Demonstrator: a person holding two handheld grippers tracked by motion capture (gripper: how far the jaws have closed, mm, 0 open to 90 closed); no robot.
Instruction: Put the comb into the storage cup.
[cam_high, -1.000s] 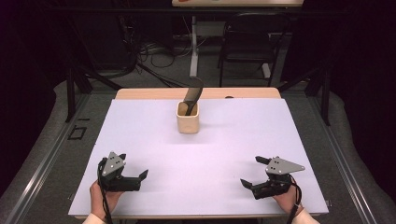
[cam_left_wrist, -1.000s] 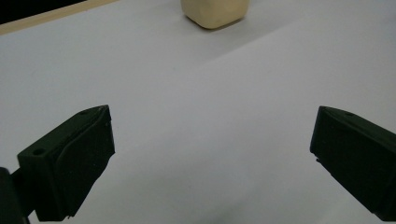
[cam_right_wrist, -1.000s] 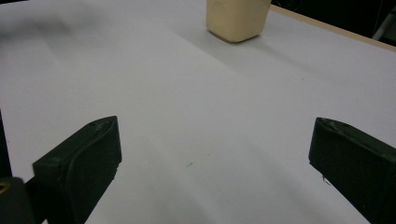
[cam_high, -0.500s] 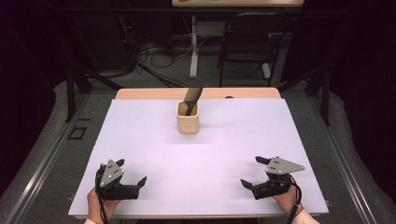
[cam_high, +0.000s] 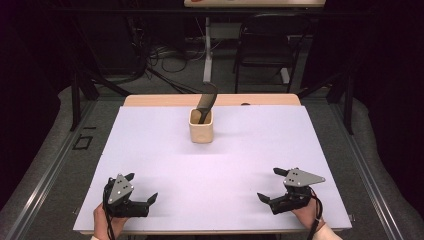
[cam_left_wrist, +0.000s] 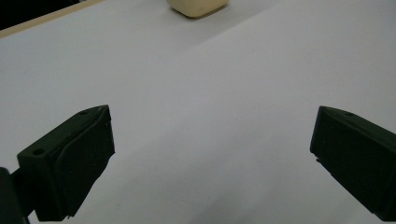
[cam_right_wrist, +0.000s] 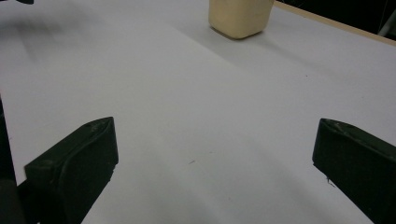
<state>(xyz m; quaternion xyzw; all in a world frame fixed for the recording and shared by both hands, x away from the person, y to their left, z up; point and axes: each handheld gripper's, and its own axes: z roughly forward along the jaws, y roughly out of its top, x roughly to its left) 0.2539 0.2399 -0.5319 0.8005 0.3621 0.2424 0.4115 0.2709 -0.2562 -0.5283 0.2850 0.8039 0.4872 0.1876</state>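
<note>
- Since the earlier frames we note that the left gripper (cam_high: 140, 189) has drawn back toward the near left corner, lower in the high view than it was a second ago; the right gripper (cam_high: 271, 186) holds the same place as before, and the cup has not shifted.
- We record the surface (cam_high: 250, 150) as a wide white sheet over a light wooden top, whose bare edge shows along the far side.
- We find the right gripper near the front right corner, held in a hand (cam_high: 306, 216) that comes in over the near edge; its fingers stand wide apart with nothing between them, as the right gripper view confirms (cam_right_wrist: 212, 161).
- We find the left gripper near the front left corner, also hand-held, its fingers likewise wide apart and empty; the left gripper view shows bare white sheet between them (cam_left_wrist: 212, 158).
- We place the cream cup (cam_high: 201, 126) upright on the far middle of the surface, well apart from both grippers and roughly midway between them across the width; both gripper views show its base at their top edge (cam_left_wrist: 198, 6) (cam_right_wrist: 240, 17).
- We see a dark utensil (cam_high: 206, 102) standing in the cup, leaning to the far right above the rim.
</note>
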